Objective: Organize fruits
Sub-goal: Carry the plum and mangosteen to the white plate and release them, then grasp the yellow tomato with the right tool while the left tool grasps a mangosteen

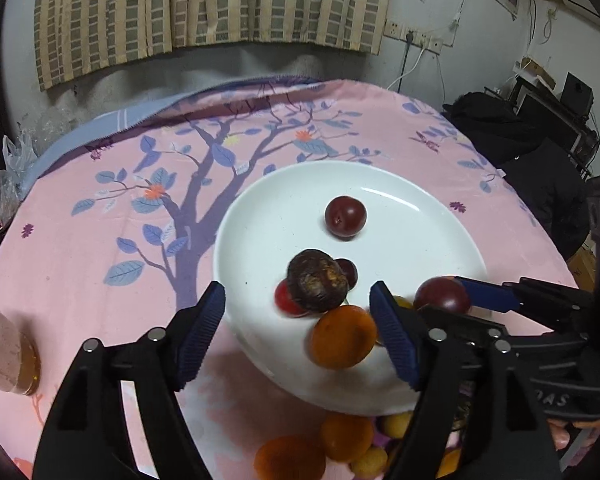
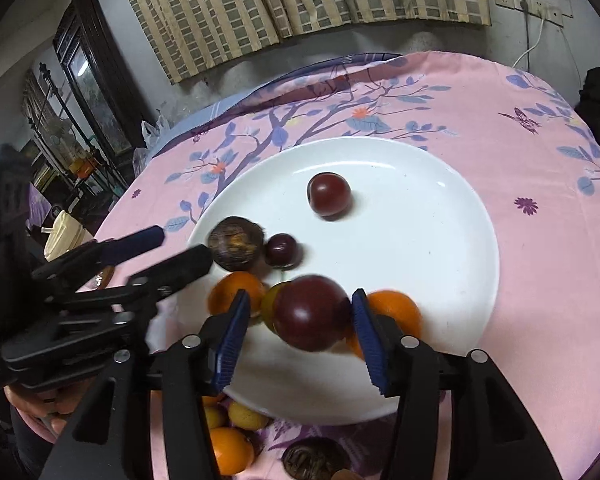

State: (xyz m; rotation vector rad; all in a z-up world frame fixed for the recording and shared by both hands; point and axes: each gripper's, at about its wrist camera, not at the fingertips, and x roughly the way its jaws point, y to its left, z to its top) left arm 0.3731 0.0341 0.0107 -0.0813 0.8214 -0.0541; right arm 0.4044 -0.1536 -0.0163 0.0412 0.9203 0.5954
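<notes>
Dark plum (image 2: 310, 312) between parted right gripper (image 2: 298, 338) pads

White plate (image 1: 440, 216); dark red plums (image 1: 345, 216); orange tangerines (image 1: 343, 337); pink cloth (image 1: 80, 248) bore purple-blue tree print; curtain (image 1: 204, 4) was checked beige and grey.

A pink tree-print cloth (image 1: 100, 240) covers the table, bearing a white plate (image 1: 420, 208) beyond the tongs and loose oranges (image 1: 346, 436) beneath them.
</notes>
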